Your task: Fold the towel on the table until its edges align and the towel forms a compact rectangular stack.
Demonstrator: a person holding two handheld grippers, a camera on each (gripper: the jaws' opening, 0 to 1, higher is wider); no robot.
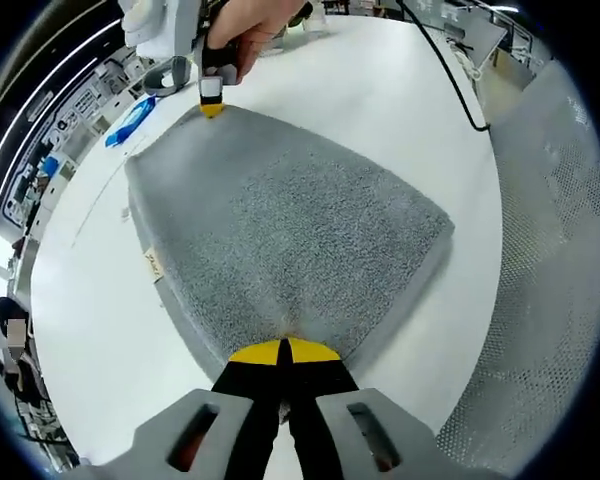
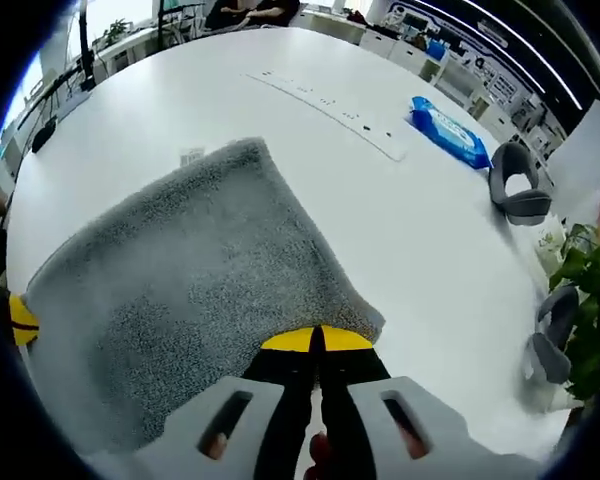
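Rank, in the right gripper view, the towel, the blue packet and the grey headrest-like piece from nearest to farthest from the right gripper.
1. Towel: pinched at the right gripper.
2. Grey curved piece: upper right, beside the table edge.
3. Blue packet: farther up, near that piece; the two are close.

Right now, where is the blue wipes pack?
In the right gripper view the blue pack lies on the white table, upper right, beyond the grey towel, near a grey curved holder.

The towel is nubbly grey terry cloth on a smooth, seemingly matt white table.
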